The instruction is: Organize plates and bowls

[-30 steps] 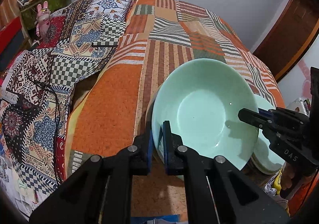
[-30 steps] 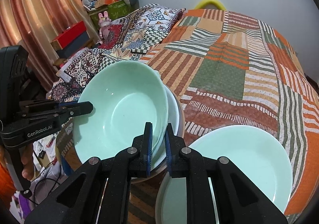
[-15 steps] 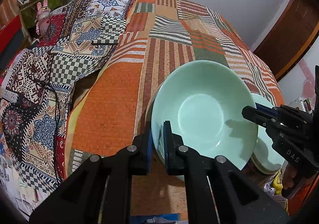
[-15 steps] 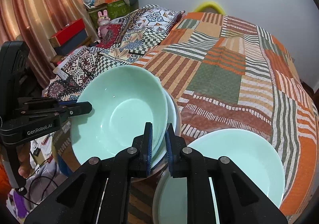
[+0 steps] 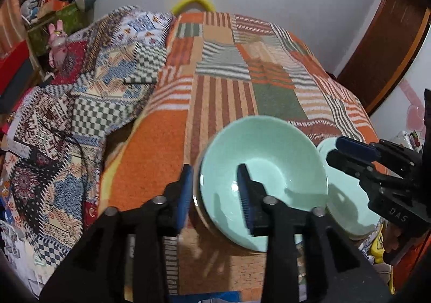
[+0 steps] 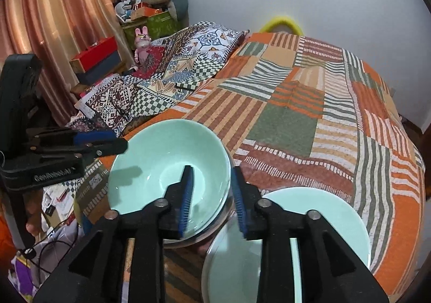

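Straddling both parted grippers' fingers [image 5: 243, 189]: bowl [image 5: 269, 152] rim

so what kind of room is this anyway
Most likely a bedroom in a home. The pale green bowl and the plate sit on a bed covered by an orange striped patchwork quilt, with a pink toy rabbit and peach curtains to one side.

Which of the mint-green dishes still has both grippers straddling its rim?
The deep mint-green bowl on the bowl stack, left of the flat mint-green plate. The left gripper and right gripper, jaws just opened, flank its opposite rims; the plate is untouched.
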### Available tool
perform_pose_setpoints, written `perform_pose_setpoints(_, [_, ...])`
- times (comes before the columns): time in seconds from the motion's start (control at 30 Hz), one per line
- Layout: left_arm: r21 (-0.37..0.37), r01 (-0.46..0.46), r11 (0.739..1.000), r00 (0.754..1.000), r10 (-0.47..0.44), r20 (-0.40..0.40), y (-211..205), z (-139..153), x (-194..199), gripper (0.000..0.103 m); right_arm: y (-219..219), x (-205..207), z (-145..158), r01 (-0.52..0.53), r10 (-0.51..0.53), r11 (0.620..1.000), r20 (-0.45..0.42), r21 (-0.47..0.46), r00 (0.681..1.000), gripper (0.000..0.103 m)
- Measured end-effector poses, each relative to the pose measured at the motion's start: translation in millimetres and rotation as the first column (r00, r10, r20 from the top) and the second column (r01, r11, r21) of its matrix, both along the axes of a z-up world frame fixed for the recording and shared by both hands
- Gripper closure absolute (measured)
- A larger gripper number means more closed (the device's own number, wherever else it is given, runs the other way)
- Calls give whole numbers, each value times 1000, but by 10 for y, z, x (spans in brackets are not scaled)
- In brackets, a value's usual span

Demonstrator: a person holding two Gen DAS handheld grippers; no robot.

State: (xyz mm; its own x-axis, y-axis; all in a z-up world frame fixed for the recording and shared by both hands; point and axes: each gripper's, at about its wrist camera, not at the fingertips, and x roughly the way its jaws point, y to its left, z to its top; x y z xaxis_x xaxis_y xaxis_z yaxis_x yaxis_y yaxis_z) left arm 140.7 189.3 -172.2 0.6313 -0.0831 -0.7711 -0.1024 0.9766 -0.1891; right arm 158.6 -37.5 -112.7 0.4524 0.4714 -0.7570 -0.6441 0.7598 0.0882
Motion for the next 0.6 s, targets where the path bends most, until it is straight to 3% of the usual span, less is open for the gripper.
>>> perform_pose_setpoints(0.07, [9, -17, 1000, 1000, 17, 18, 44, 36, -42, 53, -34, 15, 0, 7, -7, 1000, -2, 6, 1000, 67])
perform_pose_setpoints(0.37, [-28, -17, 999, 998, 16, -56, 168, -188, -60, 53, -128, 100, -141, 41, -40, 999, -87, 13, 995, 57])
perform_pose_setpoints(0.6, [-79, -12, 997, 995, 4, -101, 164, -426, -13, 53, -92, 126, -272, 39, -39, 999, -137, -2, 990, 57])
